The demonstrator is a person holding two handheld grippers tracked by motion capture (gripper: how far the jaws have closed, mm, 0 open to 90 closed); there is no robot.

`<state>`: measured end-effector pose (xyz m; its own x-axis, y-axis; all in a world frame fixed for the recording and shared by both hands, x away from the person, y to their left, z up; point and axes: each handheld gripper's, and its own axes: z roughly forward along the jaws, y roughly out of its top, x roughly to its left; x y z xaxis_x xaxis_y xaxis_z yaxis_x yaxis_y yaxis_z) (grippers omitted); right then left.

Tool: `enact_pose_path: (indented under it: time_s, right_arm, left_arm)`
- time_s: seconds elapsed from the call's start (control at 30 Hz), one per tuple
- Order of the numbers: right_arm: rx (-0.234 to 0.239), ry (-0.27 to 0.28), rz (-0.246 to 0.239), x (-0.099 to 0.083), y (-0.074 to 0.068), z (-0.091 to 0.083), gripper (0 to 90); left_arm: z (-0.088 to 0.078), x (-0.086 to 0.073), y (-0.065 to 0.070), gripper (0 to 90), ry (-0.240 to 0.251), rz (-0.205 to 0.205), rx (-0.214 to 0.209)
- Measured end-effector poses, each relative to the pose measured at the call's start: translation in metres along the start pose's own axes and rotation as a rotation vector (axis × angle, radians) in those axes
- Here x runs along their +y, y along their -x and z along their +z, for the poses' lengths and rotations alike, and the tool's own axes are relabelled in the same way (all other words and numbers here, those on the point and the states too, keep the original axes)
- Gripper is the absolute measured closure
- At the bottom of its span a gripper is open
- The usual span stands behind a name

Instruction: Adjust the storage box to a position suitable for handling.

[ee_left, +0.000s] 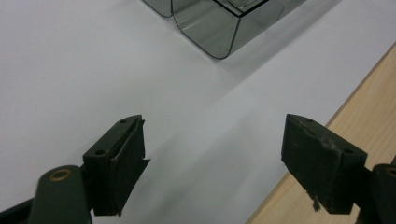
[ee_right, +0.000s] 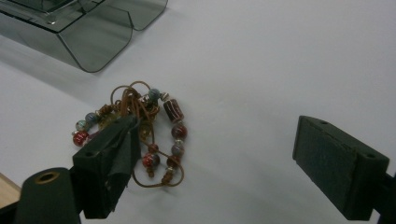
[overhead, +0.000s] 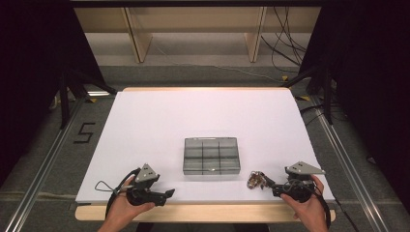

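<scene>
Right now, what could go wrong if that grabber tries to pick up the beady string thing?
The beaded cord lies in a loose tangle, so the open right tool might pinch just one loop and leave the rest dangling or snagging. It also sits near the table's front edge, so a nudge could push it off. The clear compartment box is close by and could get bumped.

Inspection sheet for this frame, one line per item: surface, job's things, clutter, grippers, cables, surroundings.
Surface: white sheet on a wooden table.
Job's things: beaded bracelet lying in a heap on the sheet; smoky clear compartment box at centre, apart from it.
Clutter: nothing seen.
Grippers: left gripper open over bare sheet; right gripper open, one jaw in front of the bracelet, nothing clamped.
Cables: a loop trails from the left gripper; black leads on the floor behind.
Surroundings: wooden frame legs, dark curtains, floor mark "5".
</scene>
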<state>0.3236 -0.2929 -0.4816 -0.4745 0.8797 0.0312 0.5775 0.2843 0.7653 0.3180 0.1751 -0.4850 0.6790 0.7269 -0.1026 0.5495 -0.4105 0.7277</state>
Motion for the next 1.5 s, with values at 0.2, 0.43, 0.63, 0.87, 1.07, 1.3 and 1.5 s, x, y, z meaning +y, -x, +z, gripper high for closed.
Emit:
enact_pose_path:
  time_s: [0.2,0.43,0.63,0.87,1.07,1.3,1.5]
  right_arm:
    - [0.013,0.006,-0.024,0.002,-0.003,0.0,16.9]
    - [0.044,0.035,-0.029,0.006,-0.01,-0.004,23.6]
    - [0.079,0.063,-0.068,0.011,-0.02,-0.005,31.9]
    - [0.145,0.058,-0.125,0.016,-0.033,0.002,49.0]
    - [0.182,0.065,-0.174,0.023,-0.043,0.01,63.1]
    - [0.206,0.065,-0.2,0.028,-0.047,0.018,72.9]
    - [0.217,0.066,-0.207,0.031,-0.049,0.022,79.1]
  left_arm:
    - [0.0,0.0,0.0,21.4,0.001,-0.003,0.003]
    - [-0.001,0.0,0.0,21.4,-0.002,0.002,0.0]
    - [0.001,0.0,0.0,21.4,-0.002,-0.001,0.011]
    - [0.001,0.0,0.001,21.4,0.011,0.002,-0.001]
    - [0.001,0.0,0.0,21.4,-0.008,0.019,0.005]
    - [0.004,0.0,0.001,21.5,0.005,0.001,0.001]
    - [0.002,0.0,-0.001,21.4,-0.02,0.023,0.004]
